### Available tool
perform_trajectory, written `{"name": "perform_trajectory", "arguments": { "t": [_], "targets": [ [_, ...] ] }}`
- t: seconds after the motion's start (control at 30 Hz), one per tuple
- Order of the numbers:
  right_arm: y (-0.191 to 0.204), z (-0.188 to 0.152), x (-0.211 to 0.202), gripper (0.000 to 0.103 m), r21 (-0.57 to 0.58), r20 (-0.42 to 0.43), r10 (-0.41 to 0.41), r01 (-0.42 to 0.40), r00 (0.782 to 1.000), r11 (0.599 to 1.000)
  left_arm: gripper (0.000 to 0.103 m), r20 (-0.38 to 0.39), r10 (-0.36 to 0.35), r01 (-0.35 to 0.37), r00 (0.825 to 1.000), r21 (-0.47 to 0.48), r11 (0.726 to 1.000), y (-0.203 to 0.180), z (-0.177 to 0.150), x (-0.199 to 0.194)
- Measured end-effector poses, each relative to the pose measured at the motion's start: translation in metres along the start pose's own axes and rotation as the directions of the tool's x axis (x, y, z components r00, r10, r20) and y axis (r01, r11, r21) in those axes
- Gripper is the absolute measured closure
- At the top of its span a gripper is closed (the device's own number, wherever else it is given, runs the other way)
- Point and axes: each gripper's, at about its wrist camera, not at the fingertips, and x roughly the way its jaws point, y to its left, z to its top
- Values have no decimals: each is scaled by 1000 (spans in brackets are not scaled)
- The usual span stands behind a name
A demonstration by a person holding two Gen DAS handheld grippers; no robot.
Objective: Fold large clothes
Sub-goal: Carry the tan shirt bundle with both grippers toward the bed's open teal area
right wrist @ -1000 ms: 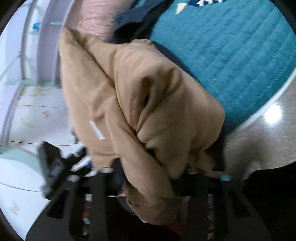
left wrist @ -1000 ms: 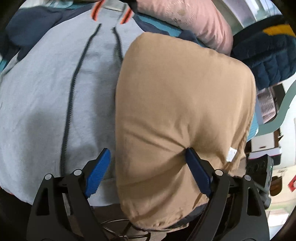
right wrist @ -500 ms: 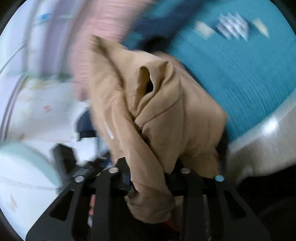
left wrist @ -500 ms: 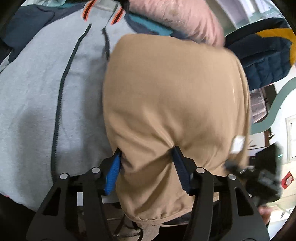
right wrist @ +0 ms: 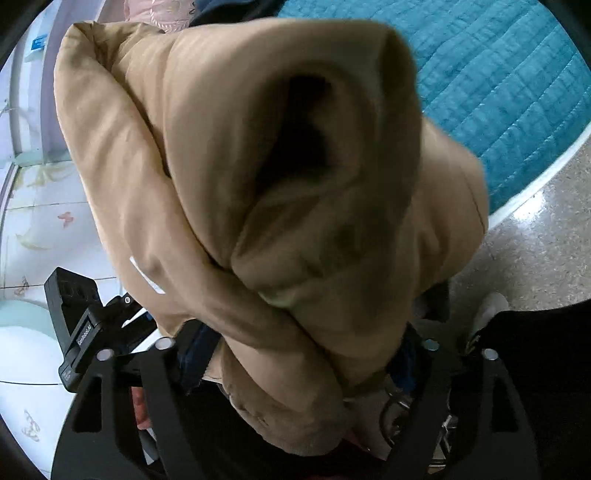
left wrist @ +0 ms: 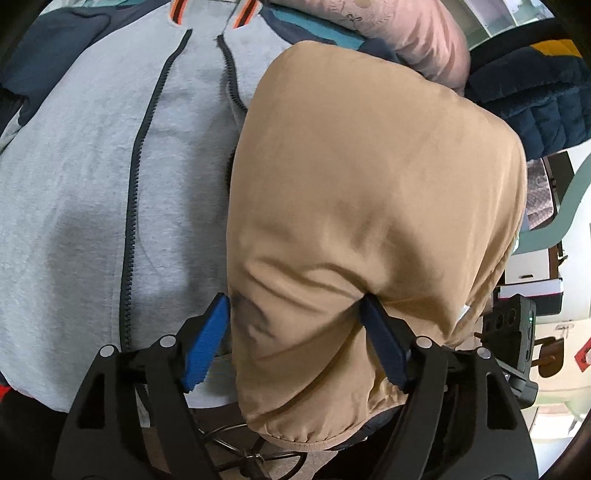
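Tan garment point(left wrist: 369, 192) draped between spread left hand-held gripper point(left wrist: 295, 332) fingers.

1. Teal quilted bed point(right wrist: 509, 85), its rounded edge meeting the speckled floor point(right wrist: 546, 236).
2. Grey zip jacket point(left wrist: 92, 177) spread flat across the bed.
3. Pink pillow point(left wrist: 413, 33) and dark blue quilted bundle point(left wrist: 535, 99) sit beyond it.

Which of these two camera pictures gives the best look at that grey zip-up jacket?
The left wrist view. There the grey zip-up jacket lies spread out, its dark zipper and orange collar stripes plain, beside the tan garment. The right wrist view shows none of it; the tan garment fills that picture.
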Motion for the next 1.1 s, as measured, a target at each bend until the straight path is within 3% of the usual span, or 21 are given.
{"name": "perform_trajectory", "arguments": {
  "t": [0.1,0.2,0.33,0.43,0.53,0.63,0.67,0.73,0.83,0.93,1.1],
  "targets": [
    [4,0,-9,76,-25,13,42,-42,999,999,31,5,-4,4,1000,7,1000,0,-7,-5],
    [33,-2,-33,79,-124,56,102,-94,993,988,37,50,-43,41,998,35,999,-17,-8,-23],
    [73,14,-82,81,-268,139,128,-87,982,959,39,127,-128,117,983,91,989,-51,-1,-54],
    [86,30,-120,81,-338,193,110,-39,975,940,38,165,-215,190,963,152,970,-95,14,-69],
    [89,32,-152,81,-392,256,90,18,963,920,38,179,-257,217,950,218,952,-140,26,-62],
    [84,39,-184,82,-434,333,47,109,942,894,40,157,-375,316,914,303,899,-199,39,-49],
    [83,35,-188,82,-439,350,36,130,936,889,40,149,-388,325,909,328,887,-215,42,-44],
    [79,45,-200,82,-426,382,20,157,924,891,40,135,-391,316,910,385,867,-246,46,-36],
    [70,56,-212,82,-399,417,10,173,909,900,40,112,-411,346,905,369,862,-265,45,-25],
    [50,86,-234,82,-358,444,51,125,895,925,40,119,-386,324,915,355,877,-255,44,-20],
    [56,96,-267,82,-358,447,114,61,887,932,40,108,-310,271,945,275,922,-211,43,-3]
  ]
}}
